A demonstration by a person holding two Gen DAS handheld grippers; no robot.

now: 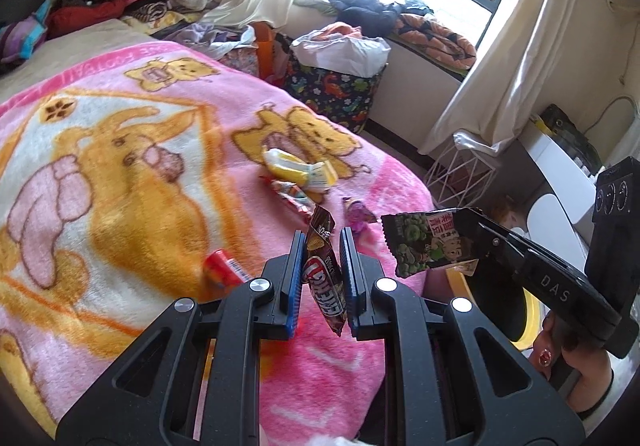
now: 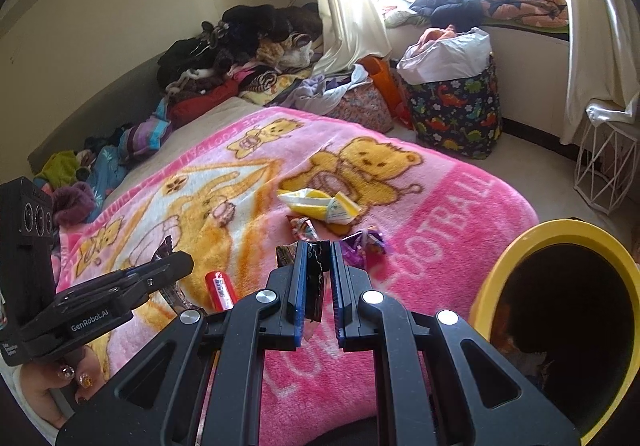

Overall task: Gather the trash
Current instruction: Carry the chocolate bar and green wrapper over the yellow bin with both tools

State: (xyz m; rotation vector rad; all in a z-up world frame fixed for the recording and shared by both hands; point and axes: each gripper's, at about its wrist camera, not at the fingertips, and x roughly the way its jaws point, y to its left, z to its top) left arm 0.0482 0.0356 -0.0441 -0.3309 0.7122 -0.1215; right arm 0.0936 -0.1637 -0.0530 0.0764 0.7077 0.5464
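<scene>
Trash is up off the bed in both grippers right now. Left gripper (image 1: pixel 322 246) is clamped tight on a dark brown snack wrapper (image 1: pixel 322 278), the packet standing on edge between the blue pads with its top poking out above them. Right gripper (image 2: pixel 318 262) is closed on a green and black snack packet (image 1: pixel 430 244); from its own camera you only see the packet's thin dark edge pinched between the pads, while the left camera shows its printed face hanging in the air off the edge of the pink blanket (image 2: pixel 440 205).

Just right of that blanket edge sits a yellow-rimmed bin (image 2: pixel 520 246), dark inside, and the green packet hangs close above its rim.

Back on the blanket, 4 pieces still lie loose. A red wrapper (image 2: pixel 220 288) rests nearest, just beyond the left gripper's fingers. A purple wrapper (image 2: pixel 366 240) lies a bit further out, a red striped wrapper (image 1: pixel 292 195) beside it, and a crumpled yellow and white packet (image 2: pixel 324 203) sits beyond those, touching the printed bear.

Past the blanket's far edge stands a dinosaur-print fabric bin (image 2: pixel 456 113) stuffed with a white bag, a white wire stand (image 2: pixel 608 169) off to its right, and a heap of clothes (image 2: pixel 248 57) piled at the wall.
</scene>
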